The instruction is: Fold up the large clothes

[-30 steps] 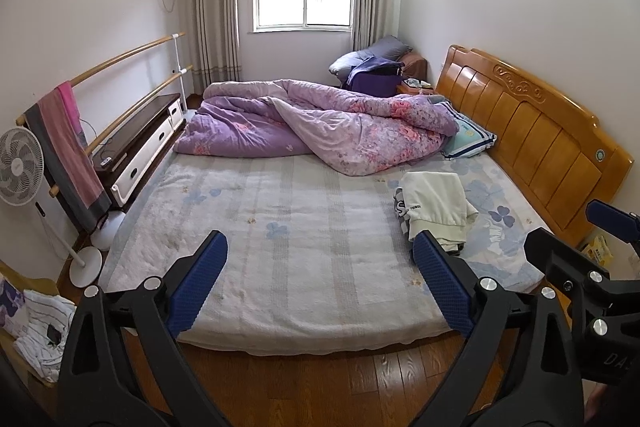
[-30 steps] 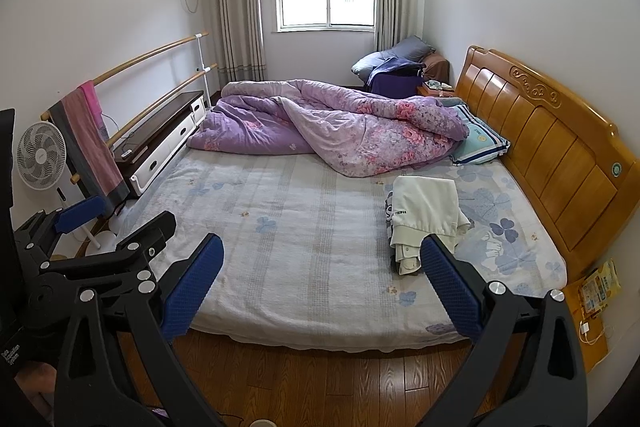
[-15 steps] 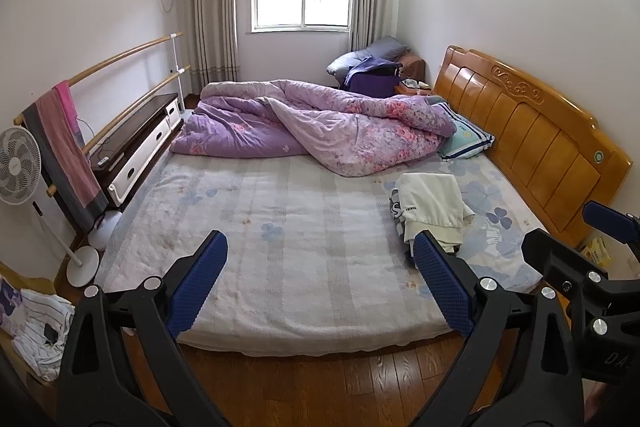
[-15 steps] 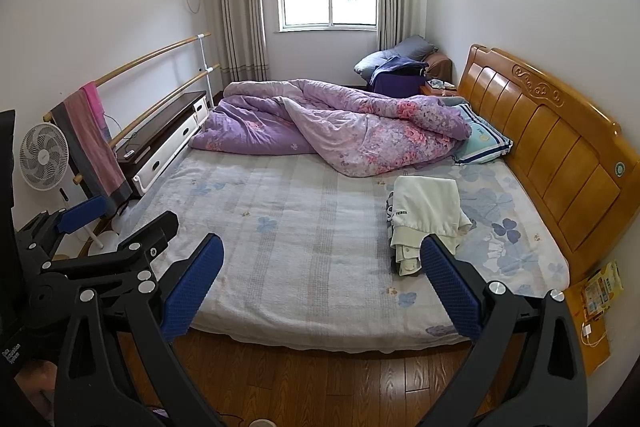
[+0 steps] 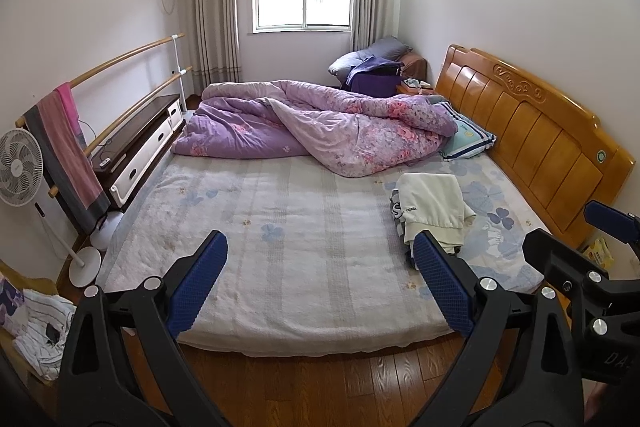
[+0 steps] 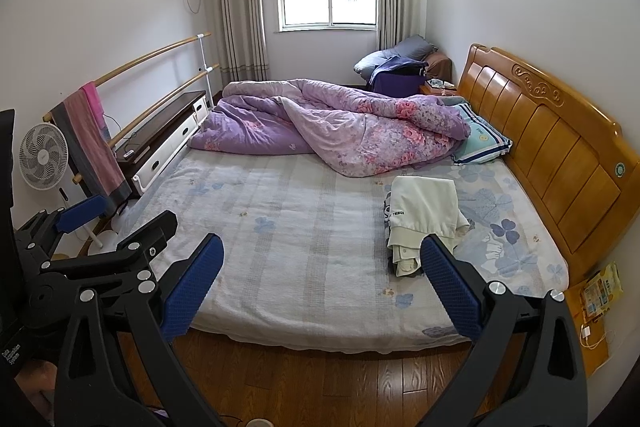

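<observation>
A folded cream garment lies on top of a darker one on the right side of the bed, near the wooden headboard. My left gripper is open and empty, held over the floor short of the mattress edge. The right gripper is likewise open with nothing between its blue pads, also back from the bed. Each gripper shows in the other's view, the right gripper at the right edge and the left gripper at the left edge.
A crumpled purple floral quilt fills the far half of the bed, with a striped pillow beside it. A standing fan, a rail with a hung towel and a low cabinet line the left wall. Wooden floor lies below.
Both views drift very slightly; the bed and folded clothes stay put and both grippers remain open.
</observation>
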### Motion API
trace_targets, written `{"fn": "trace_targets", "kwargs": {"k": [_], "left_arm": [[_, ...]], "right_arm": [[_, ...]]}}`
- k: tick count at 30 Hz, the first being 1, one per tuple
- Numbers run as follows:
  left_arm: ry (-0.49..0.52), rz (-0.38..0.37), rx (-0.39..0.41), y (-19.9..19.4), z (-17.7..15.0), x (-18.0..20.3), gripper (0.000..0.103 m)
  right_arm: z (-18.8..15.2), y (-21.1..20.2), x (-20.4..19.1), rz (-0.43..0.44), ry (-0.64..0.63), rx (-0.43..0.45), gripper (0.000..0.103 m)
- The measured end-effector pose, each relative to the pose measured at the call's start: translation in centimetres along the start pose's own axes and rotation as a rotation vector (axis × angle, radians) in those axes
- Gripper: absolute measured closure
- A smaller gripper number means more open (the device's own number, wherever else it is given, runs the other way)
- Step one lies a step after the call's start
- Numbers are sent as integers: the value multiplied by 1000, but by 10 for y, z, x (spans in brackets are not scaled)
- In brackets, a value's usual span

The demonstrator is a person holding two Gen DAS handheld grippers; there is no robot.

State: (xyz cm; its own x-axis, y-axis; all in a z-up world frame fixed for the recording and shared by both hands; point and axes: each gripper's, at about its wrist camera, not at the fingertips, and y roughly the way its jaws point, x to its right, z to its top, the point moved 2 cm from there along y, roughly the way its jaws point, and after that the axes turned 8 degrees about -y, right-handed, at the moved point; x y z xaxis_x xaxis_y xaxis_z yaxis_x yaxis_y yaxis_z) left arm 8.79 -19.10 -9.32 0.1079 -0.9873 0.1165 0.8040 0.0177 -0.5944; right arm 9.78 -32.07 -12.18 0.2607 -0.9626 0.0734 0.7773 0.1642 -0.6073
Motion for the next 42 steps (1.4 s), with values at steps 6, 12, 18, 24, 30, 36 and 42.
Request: {"fn": "trace_targets", "kwargs": {"k": [6,12,18,24,30,36,42], "left_arm": [[-2,3,-6,3,-2,2,8],[-7,-4,-25,10,-4,6,8],[-9,-4,-32,15,-6,9,8],[-10,-4,-34,17,-6,8,8],[-21,6,-54,34,-11,12,8],[-24,16,-74,56,-11,11,8],[-25,22,-89,90,-1,-5,8]], "right_arm": [[-2,1,4,0,2,-4,8],[-2,3,10,0,6,-10,8],[-3,3,13,-2,8,-17,8],[-5,6,17,0,10,-24,8],[-6,13,18,-5,5,-41,8],[-3,35,16,1,5,-68,8],[6,65,3,4,8,-88,8]]}}
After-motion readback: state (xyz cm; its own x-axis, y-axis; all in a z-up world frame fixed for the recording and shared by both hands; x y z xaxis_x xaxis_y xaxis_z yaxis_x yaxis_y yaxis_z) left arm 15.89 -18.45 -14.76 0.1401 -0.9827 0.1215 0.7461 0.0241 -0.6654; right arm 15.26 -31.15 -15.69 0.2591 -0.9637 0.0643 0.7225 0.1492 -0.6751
